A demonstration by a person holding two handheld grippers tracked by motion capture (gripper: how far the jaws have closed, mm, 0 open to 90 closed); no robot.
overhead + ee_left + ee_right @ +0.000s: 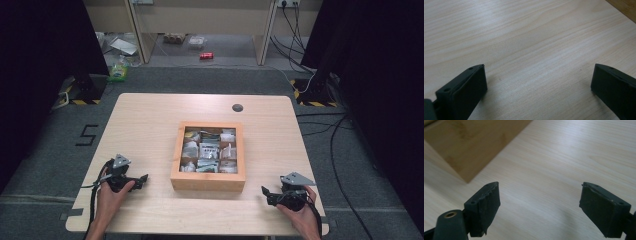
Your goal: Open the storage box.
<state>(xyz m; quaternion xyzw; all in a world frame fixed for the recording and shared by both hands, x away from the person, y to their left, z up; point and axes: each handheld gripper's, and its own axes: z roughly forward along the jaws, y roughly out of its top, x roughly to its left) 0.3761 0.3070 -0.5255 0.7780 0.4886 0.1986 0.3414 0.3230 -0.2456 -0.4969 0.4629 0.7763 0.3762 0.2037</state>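
- Pale wooden counter (150, 125): carries everything, bare around both tools.
- Wooden box (208, 181): sits mid-counter between the two tools, split into compartments stuffed with small pale packets (209, 150); contents too small to name.
- Best approach, judged from here: bring one tool over the rim from above, steady the box wall with the other.
- Left gripper (143, 178): low beside the box's left wall, fingers (466, 87) spread wide, holding nothing.
- Right gripper (264, 192): near the box's front right corner, fingers (485, 205) equally wide apart, empty.
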